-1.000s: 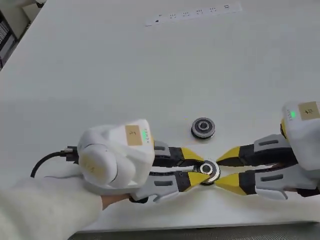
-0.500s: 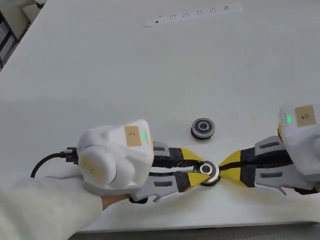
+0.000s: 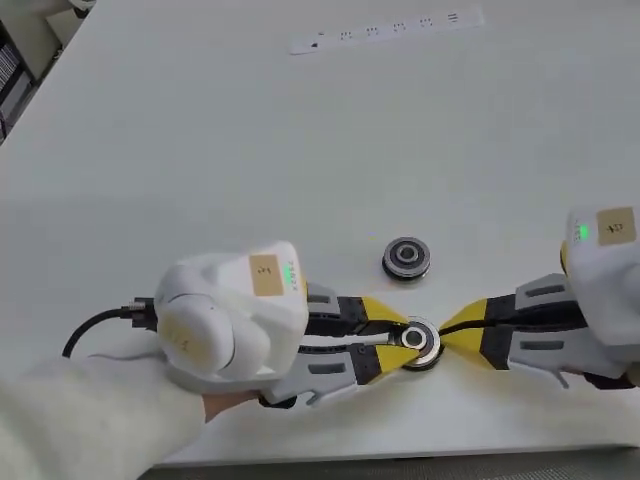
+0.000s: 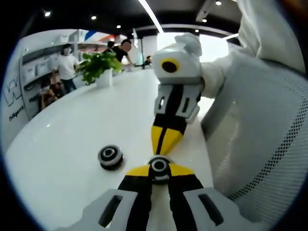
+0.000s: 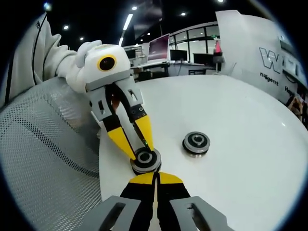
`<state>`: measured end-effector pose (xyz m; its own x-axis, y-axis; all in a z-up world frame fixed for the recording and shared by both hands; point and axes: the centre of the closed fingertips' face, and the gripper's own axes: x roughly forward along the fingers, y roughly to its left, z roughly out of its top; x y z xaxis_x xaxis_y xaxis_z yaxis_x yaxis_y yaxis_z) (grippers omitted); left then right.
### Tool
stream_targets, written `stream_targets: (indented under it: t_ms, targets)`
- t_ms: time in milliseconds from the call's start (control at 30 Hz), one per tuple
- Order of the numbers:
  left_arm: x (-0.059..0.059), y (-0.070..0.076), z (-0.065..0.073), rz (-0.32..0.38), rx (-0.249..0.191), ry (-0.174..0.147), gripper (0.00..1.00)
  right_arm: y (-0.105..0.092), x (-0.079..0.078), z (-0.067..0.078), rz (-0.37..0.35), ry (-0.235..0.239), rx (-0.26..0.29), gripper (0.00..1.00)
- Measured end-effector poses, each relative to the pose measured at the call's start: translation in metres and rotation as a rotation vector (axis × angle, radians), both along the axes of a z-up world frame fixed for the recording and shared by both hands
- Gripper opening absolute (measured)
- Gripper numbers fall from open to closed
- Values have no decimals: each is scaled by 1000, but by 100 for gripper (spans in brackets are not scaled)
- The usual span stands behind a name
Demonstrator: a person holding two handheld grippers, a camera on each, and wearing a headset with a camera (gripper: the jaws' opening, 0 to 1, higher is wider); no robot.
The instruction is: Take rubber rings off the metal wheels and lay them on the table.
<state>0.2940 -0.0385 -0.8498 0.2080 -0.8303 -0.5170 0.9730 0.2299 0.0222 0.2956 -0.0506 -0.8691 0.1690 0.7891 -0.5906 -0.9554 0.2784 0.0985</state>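
A metal wheel [image 3: 420, 341] with a dark rubber ring lies near the table's front edge, and my left gripper [image 3: 400, 337] is shut on it from the left. In the left gripper view the wheel [image 4: 159, 166] sits between my yellow fingertips [image 4: 139, 171]. My right gripper [image 3: 447, 333] comes in from the right, jaws pressed together at the wheel's right rim. I cannot tell whether they pinch the ring. The right gripper view has the wheel [image 5: 146, 160] just beyond my closed right gripper [image 5: 155, 177]. A second wheel [image 3: 406, 256] with its ring lies flat a little farther back.
A white power strip [image 3: 385, 28] lies at the table's far edge. A black cable [image 3: 95, 320] trails left from the left gripper. The white table [image 3: 250, 150] is bare in the middle. A mesh chair [image 4: 260, 144] stands close to the front edge.
The right gripper's jaws have gone from open to shut at the held wheel's right rim. The left gripper and both wheels have stayed in place.
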Motion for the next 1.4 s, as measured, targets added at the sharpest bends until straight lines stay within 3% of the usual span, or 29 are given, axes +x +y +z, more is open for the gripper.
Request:
stream_targets:
  t_ms: [367, 467, 500, 633, 800, 900, 933, 1033, 1067, 1100, 1200, 1300, 1400]
  targets:
    - [0, 1, 0, 5, 3, -2, 13, 1, 2, 2, 6, -61, -29, 0]
    - [1, 1, 0, 11, 2, -1, 13, 1, 5, 2, 2, -93, -44, 0]
    - [1, 1, 0, 12, 1, 1, 12, 1, 9, 6, -4, -126, -38, 0]
    - [2, 2, 0, 12, 5, -7, 12, 1, 9, 6, -17, -85, -24, 0]
    - [1, 2, 0, 8, 8, -13, 12, 0, 11, 8, -81, 22, 33, 0]
    - [1, 2, 0, 6, 9, -17, 12, -1, 12, 6, -132, 111, 72, 0]
    - [1, 2, 0, 3, 10, -17, 12, -3, 7, 4, -153, 195, 77, 0]
    - [0, 2, 0, -2, 13, -24, 11, -2, 10, 8, -175, 240, 133, 0]
    - [0, 2, 0, -3, 15, -26, 11, -3, 14, 8, -213, 256, 151, 0]
    - [0, 2, 0, -4, 16, -28, 11, -3, 11, 8, -223, 307, 166, 0]
    - [0, 2, 0, -9, 24, -37, 11, -3, 11, 10, -276, 394, 207, 0]
    - [0, 2, 0, -8, 28, -38, 11, -1, 12, 17, -324, 490, 285, 0]
    - [0, 2, -1, -10, 35, -43, 11, 1, 10, 17, -315, 480, 283, 0]
